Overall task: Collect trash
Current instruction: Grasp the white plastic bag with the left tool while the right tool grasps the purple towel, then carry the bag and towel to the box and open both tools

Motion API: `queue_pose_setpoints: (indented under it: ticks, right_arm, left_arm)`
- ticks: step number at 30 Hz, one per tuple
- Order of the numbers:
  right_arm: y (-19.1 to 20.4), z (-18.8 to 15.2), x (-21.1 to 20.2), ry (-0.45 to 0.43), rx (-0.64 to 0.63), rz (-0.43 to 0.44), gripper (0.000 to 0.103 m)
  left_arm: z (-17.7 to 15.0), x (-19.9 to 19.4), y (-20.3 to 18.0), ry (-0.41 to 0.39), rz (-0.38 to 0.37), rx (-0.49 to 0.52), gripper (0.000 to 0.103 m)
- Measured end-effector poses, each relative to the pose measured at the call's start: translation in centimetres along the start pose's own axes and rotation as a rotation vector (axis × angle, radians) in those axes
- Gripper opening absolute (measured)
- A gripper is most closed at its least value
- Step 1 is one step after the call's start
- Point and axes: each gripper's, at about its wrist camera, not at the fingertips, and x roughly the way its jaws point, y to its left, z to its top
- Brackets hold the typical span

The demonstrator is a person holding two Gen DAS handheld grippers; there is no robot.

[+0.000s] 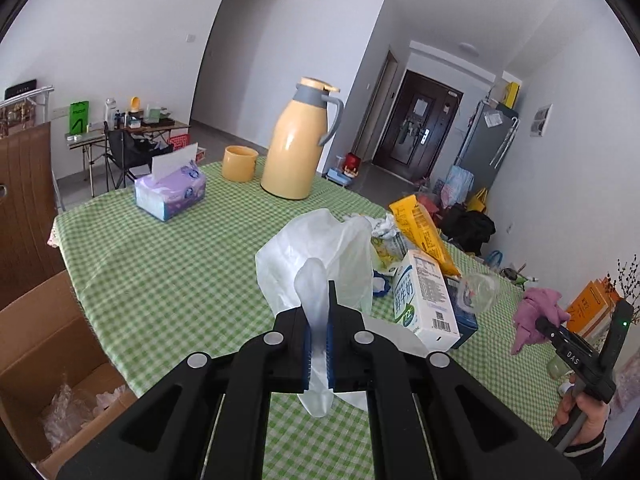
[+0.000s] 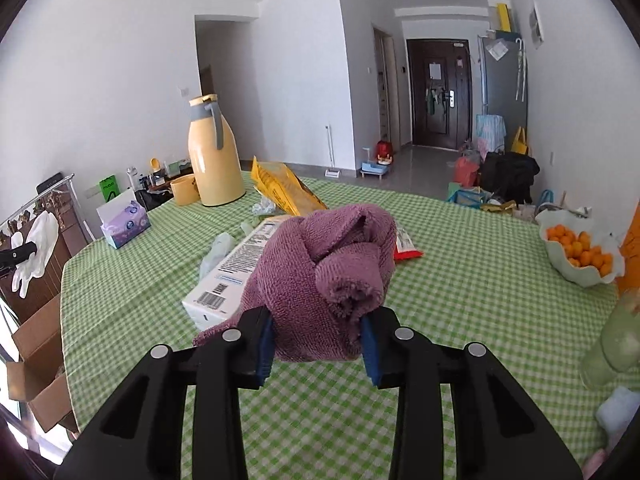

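The left gripper [image 1: 319,344] is clamped on a white plastic bag [image 1: 316,264], lifted over the green checked tablecloth [image 1: 168,272]; the right gripper [image 2: 318,344] squeezes a bunched purple cloth [image 2: 324,268] between its blue pads. Beyond the bag the trash lies crowded together: a milk carton [image 1: 424,300], a yellow snack packet [image 1: 424,232], crumpled paper [image 1: 382,226] and a clear plastic cup [image 1: 478,292]. Farther back stand a yellow thermos jug [image 1: 298,144], a yellow cup [image 1: 239,163] and a tissue box [image 1: 170,192]. An open cardboard box [image 1: 44,360] sits beside the table's left edge, a bowl of oranges [image 2: 580,252] at the right.
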Motion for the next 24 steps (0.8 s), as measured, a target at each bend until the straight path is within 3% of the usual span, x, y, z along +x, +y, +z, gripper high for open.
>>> queue_pose_setpoints:
  ticks: [10,20,24]
  right_arm:
    - [8.4,1.0,-1.0,-0.03,-0.136,0.137,0.035]
    - [22.3,0.3,4.9,0.07,-0.267,0.38,0.035]
    - [29.0,0.0,7.1,0.118,-0.334,0.496,0.035]
  left_arm:
    - [-1.5,-5.4,3.5,-0.067,0.058,-0.024,0.002]
    - [-2.9,-10.3,13.6,-0.098,0.231,-0.145,0.002]
    - [-3.6,-13.7,18.8,-0.132,0.341,-0.202,0.002]
